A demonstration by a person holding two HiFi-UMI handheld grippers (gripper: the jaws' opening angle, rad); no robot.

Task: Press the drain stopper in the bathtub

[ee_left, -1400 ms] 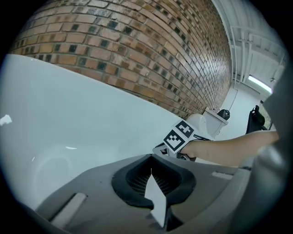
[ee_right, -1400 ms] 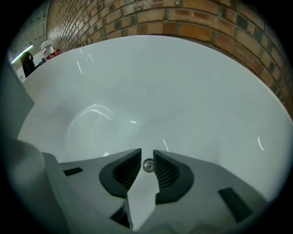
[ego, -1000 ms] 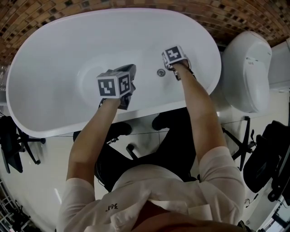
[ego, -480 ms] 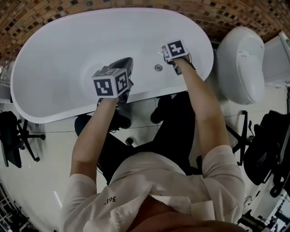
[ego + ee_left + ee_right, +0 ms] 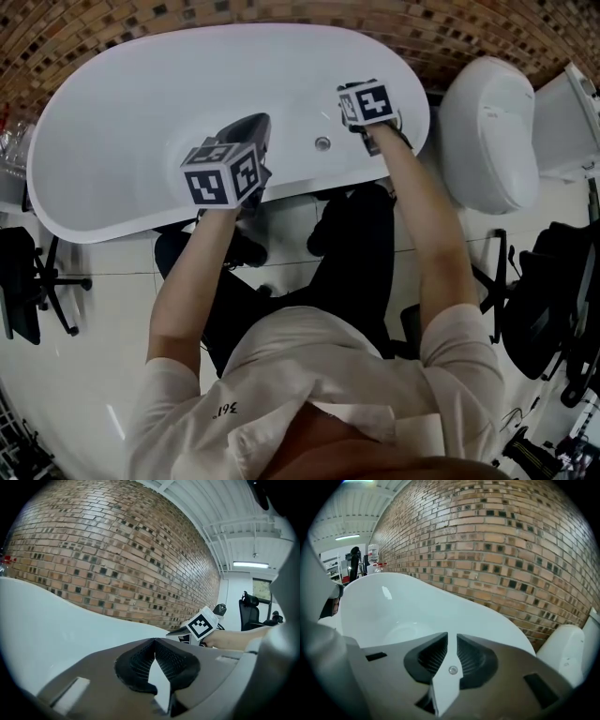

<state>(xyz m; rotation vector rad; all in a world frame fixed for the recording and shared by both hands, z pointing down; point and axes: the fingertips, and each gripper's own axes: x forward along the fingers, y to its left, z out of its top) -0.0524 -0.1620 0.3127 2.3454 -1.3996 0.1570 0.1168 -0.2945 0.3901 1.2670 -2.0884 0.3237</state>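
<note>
Drain stopper point(image 5: 322, 143) sits as a small metal disc on the floor of the white bathtub point(image 5: 122, 112), towards the end nearest the toilet point(image 5: 487, 131), and nothing touches it. Over the last 1 second the right gripper point(image 5: 452, 637) has drifted from just beside the stopper to a spot further off, up by the tub's rim. In the head view the whole tub has slid up the picture and shrunk a little, as if the person were straightening back from it. The left gripper point(image 5: 153, 641) has risen a touch too and hangs over the middle of the tub, near the front rim. Its jaws are pressed together at the tips and grasp nothing. The right gripper's jaws stand slightly apart with a thin slit between the tips, also empty. Through that slit the right gripper view shows the stopper well below, clear of the jaws. Both grippers point towards the brick wall point(image 5: 501, 536) rather than down at the drain. Judged from this, no press is under way: either it is done and the arm is backing off, or the approach has been broken off. Whether the stopper is up or down cannot be told at this size.
</note>
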